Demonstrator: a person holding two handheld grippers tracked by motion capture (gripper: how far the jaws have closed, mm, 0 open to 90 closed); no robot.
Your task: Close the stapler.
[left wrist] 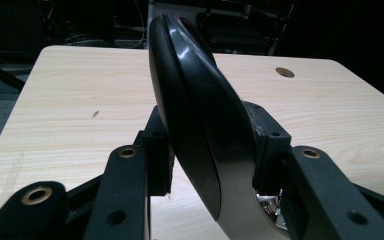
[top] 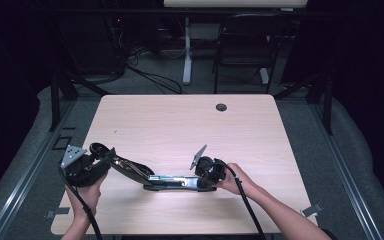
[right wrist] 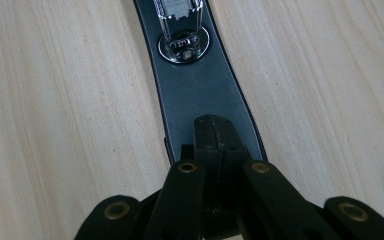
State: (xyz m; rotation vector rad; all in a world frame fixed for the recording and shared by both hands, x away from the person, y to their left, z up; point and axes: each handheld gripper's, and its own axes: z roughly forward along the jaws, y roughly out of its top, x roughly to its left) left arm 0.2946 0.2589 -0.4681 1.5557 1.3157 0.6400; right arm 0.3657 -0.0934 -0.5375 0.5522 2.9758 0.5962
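A large black stapler (top: 150,176) lies opened out near the front of the light wooden table (top: 180,125), its flat base on the tabletop and its upper arm swung up and away toward the left. The left tool (top: 100,159), held in the person's left hand (top: 87,192) at the front left corner, has its jaws partly closed on the raised, rounded end of the stapler's arm; in the left gripper view the glossy black arm (left wrist: 195,125) stands tilted between the two black pads, which press against it on either side, with a glimpse of bright metal below. The right tool (top: 203,181), held in the right hand (top: 232,180), sits at the right-hand end of the stapler's base. In the right gripper view its jaws are fully together, with their tips bearing down on the dark grey base plate (right wrist: 200,85), beyond which a round shiny metal fitting (right wrist: 184,46) and the stapler's metal channel can be seen. A cable trails from each tool toward the table's front edge. A small round hole (top: 221,107) sits near the far edge of the table.
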